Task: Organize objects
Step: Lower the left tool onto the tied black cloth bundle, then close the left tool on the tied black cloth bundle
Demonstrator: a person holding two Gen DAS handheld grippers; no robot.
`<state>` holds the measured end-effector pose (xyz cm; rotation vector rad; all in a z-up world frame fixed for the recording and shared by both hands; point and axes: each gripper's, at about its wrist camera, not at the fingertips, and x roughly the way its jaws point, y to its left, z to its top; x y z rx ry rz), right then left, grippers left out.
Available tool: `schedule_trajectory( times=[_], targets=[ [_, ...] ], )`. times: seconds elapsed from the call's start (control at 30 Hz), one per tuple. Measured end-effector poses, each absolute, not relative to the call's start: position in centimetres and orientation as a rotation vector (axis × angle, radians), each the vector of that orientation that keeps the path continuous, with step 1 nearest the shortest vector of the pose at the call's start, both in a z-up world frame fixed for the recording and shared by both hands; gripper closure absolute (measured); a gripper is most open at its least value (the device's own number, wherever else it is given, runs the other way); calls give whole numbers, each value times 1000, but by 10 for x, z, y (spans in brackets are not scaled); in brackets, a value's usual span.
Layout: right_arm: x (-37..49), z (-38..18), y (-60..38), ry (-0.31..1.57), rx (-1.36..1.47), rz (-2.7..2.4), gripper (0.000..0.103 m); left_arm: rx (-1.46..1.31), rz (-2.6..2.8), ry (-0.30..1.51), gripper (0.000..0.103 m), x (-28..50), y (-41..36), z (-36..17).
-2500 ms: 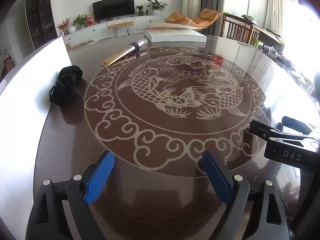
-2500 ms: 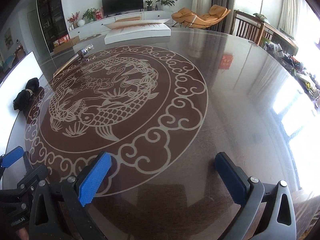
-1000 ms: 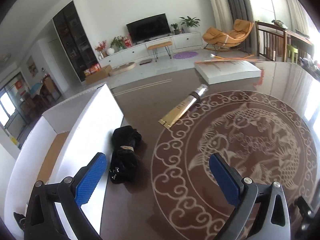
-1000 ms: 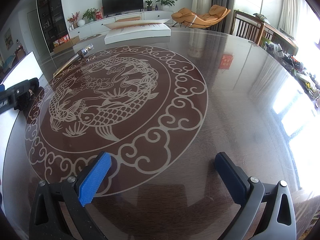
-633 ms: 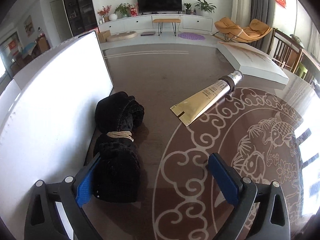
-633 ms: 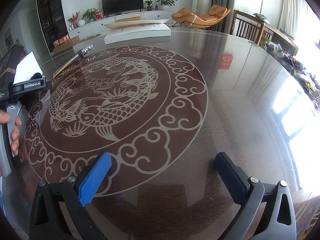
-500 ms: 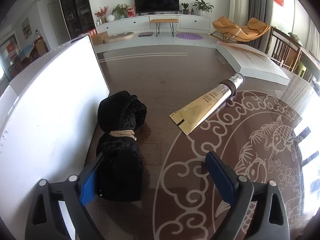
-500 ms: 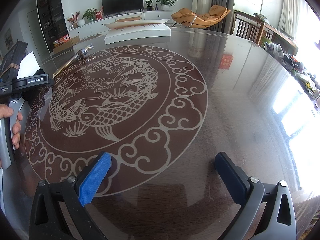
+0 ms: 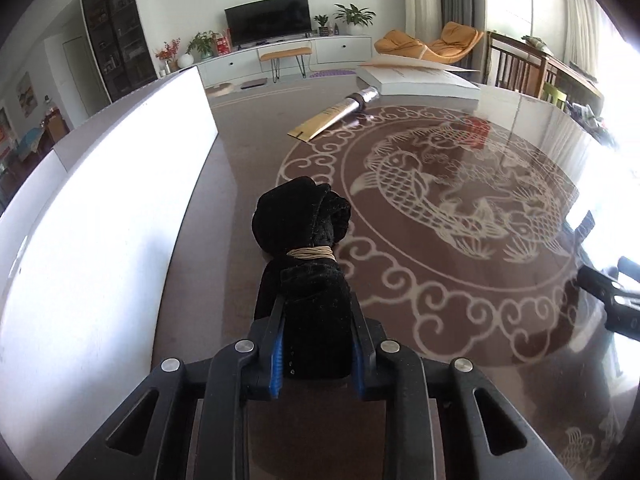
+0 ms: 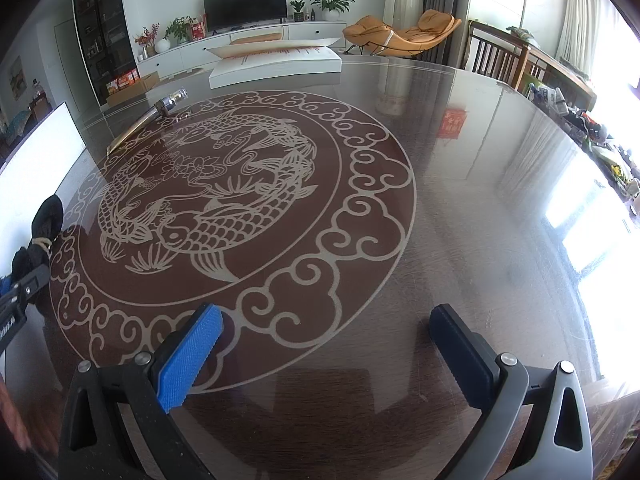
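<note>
White box wall [image 9: 120,208] stands just beside black bundle [image 9: 308,248].

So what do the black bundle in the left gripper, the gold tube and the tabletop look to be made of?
Black bundle: soft plush or velvety fabric, matte and fuzzy, cinched by tan string; the left gripper is closing on it.
Gold tube: probably laminate or plastic, satin metallic gold, crimped flat end, shiny silvery cap.
Tabletop: dark wood-look surface, likely under glass, given its mirror-like reflections.

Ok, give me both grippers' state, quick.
Left gripper: fingers closing on the black fabric bundle between them.
Right gripper: open, nothing between its fingers.
</note>
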<state>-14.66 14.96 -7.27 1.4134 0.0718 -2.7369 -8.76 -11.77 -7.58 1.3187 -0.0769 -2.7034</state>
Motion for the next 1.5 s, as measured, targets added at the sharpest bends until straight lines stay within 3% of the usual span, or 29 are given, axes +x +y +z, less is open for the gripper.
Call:
schedule_trajectory(
  times=[0.07, 0.13, 0.2, 0.23, 0.47, 1.5],
  targets=[
    [-147, -73, 149, 72, 1414, -2737, 0, 1328, -2730, -126, 73, -74, -104, -75],
    [-147, -73, 150, 72, 1413, -2737, 0, 1334, -2756, -171, 52, -69, -95, -74],
    [-147, -73, 150, 72, 1414, -2737, 0, 1341, -2767, -237, 10, -68, -82, -76],
    [-147, -73, 150, 72, 1414, -2737, 0, 1323, -2761, -271, 7, -67, -79, -76],
    [-147, -73, 150, 72, 1413, -2737, 0, 1350, -2755, -195, 2, -69, -85, -79],
    [-146, -73, 150, 72, 1413, -2737, 0, 1340, -2800, -91, 3, -61, -91, -38]
  ],
)
